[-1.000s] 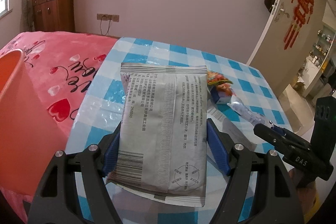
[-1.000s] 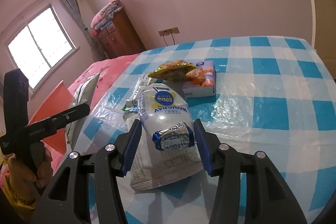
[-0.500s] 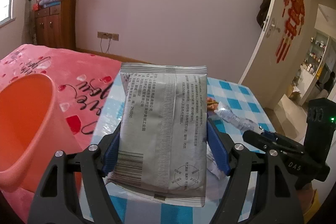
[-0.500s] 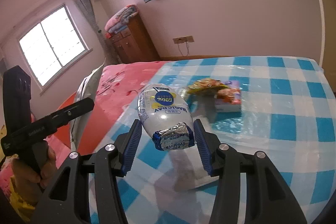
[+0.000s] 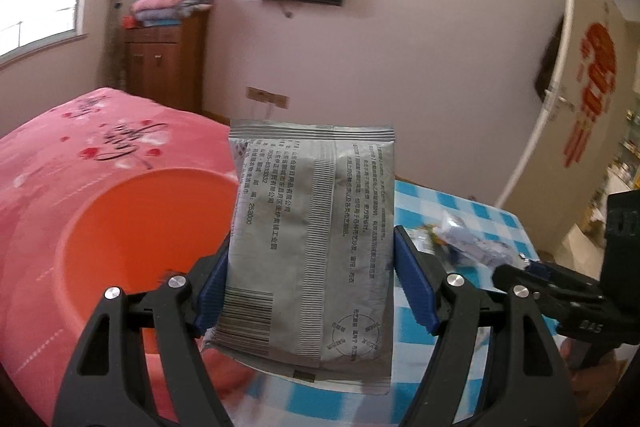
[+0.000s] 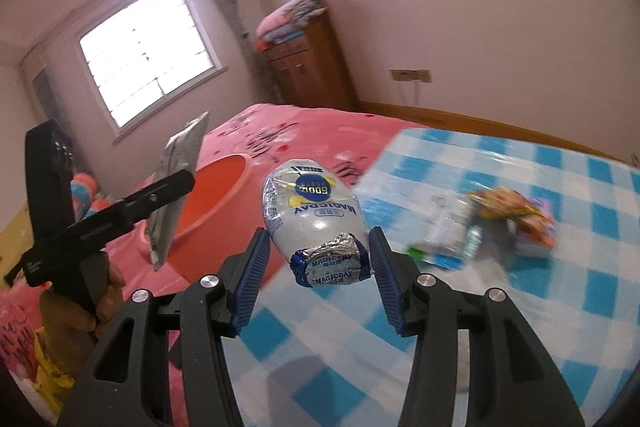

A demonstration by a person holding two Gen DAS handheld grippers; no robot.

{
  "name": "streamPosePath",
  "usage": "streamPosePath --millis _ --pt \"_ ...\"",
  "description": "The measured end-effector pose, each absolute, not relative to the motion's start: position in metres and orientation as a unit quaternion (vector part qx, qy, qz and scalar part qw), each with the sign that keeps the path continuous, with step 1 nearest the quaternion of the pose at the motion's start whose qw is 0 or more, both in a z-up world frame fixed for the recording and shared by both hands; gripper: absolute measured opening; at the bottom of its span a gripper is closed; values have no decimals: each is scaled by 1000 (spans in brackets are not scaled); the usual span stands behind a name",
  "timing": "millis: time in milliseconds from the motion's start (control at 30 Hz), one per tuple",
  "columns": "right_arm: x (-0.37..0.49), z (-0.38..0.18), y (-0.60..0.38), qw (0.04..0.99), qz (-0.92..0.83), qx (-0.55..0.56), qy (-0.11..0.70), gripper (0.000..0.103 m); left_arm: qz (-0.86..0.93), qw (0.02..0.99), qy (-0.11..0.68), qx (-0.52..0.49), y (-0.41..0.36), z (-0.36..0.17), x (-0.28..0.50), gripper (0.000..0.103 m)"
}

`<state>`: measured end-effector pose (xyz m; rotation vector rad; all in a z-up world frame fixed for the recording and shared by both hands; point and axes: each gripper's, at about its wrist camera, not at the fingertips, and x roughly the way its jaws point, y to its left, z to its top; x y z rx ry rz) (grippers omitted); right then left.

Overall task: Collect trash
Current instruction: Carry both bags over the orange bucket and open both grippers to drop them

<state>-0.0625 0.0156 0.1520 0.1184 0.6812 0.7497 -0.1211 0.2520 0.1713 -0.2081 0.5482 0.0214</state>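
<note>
Left gripper (image 5: 310, 291): spread fairly wide, its blue pads pinching the two long edges of a grey packet (image 5: 310, 231), held upright in the air.
Right gripper (image 6: 316, 269): drawn in close, clamping the foil-capped neck of a small white bottle (image 6: 312, 219), its base pointing away from the camera.
Packet, handling: looks light, thin and floppy; the film probably buckles under a hard squeeze, so the edge grip near the lower half suits it.
Bottle, handling: likely light and smooth-sided, apt to slip; the narrow neck below the bulge gives the pads a stop.
Orange bin (image 5: 132, 239): open mouth just left of the packet, beside the pink bed (image 5: 60, 147).
Checked table (image 6: 520, 267): more wrappers (image 6: 512, 211) lie on it, uncollected.
</note>
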Motion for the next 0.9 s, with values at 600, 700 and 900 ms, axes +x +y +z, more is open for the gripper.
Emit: streamPosePath --millis 600,700,900 --pt "-53 167 166 827 448 -31 340 52 105 945 277 -142 344 149 -128 75" --pt "-51 162 178 825 444 -41 346 52 105 945 277 -140 346 148 -126 75" --pt "-49 156 189 821 447 -31 353 57 98 941 284 -154 345 142 -126 77"
